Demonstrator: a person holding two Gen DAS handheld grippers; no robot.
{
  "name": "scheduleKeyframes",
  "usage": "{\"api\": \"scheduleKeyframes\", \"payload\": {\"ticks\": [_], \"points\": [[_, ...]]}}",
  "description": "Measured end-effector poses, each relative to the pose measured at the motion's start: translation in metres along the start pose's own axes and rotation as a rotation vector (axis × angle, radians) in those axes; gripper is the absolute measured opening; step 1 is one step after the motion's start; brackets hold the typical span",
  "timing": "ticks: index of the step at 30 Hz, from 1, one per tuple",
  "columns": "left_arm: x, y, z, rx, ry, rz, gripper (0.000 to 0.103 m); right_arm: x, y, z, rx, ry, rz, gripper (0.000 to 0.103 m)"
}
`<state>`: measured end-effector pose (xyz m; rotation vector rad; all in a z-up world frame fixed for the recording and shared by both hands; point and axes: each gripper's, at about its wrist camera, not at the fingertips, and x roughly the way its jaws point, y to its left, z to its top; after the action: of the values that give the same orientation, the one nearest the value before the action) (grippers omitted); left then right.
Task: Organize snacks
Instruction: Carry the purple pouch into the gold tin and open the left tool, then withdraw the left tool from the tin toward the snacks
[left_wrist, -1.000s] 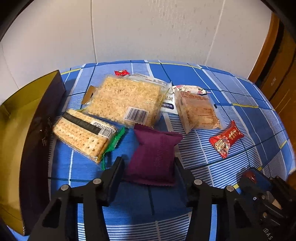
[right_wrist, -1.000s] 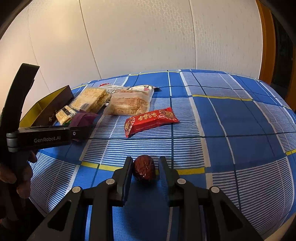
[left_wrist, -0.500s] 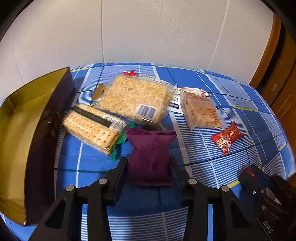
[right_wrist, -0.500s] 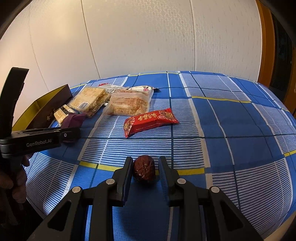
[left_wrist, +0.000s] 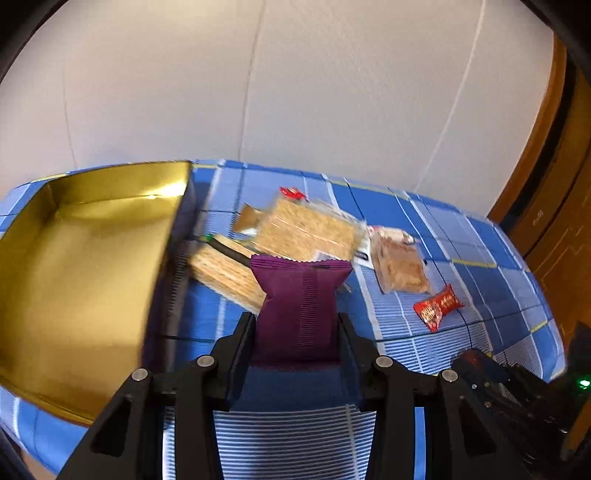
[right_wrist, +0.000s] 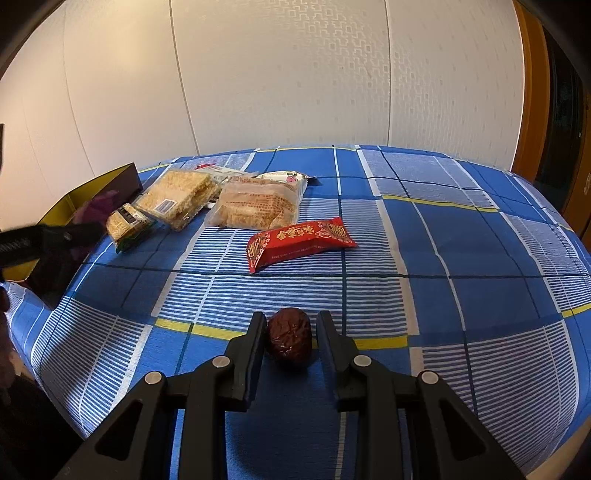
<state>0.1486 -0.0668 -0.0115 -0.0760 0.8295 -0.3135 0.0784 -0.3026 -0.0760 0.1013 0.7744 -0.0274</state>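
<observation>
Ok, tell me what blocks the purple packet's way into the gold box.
Nothing visible does. The left hand-held gripper holds the purple packet clear of the cloth, and the gold box beside it lies open; only its dark near wall must be cleared.

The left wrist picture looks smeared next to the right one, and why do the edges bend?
Left wrist view: motion blur smears the cracker packs and gold box; the gripped purple packet stays sharp. Right wrist view: crisp, the date casting a soft shadow. Both: fisheye lenses curve the checked cloth, with dark corners.
</observation>
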Motion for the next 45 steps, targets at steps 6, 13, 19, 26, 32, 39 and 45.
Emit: {"api": "scheduleKeyframes", "payload": {"ticks": [6, 13, 19, 26, 32, 39, 45], "points": [[-0.025, 0.032, 0.010, -0.042, -0.069, 0.042, 0.044, 0.002, 0.006, -0.002, -0.031, -0.024, -0.032, 0.029], [-0.034, 0.095, 0.028, -0.130, -0.100, 0.131, 0.044, 0.004, 0.009, -0.002, -0.032, -0.052, -0.060, 0.029], [-0.025, 0.138, 0.036, -0.153, -0.081, 0.217, 0.044, 0.004, 0.010, -0.002, -0.035, -0.061, -0.070, 0.029], [-0.004, 0.158, 0.042, -0.152, -0.032, 0.252, 0.045, 0.006, 0.012, 0.000, -0.033, -0.061, -0.083, 0.029], [0.015, 0.169, 0.041, -0.183, -0.004, 0.265, 0.048, 0.007, 0.013, 0.000, -0.034, -0.062, -0.087, 0.029], [0.014, 0.166, 0.036, -0.185, -0.021, 0.277, 0.063, 0.007, 0.013, 0.001, -0.036, -0.064, -0.090, 0.029], [0.000, 0.155, 0.029, -0.177, -0.057, 0.257, 0.072, 0.008, 0.013, 0.001, -0.035, -0.064, -0.090, 0.029]]}}
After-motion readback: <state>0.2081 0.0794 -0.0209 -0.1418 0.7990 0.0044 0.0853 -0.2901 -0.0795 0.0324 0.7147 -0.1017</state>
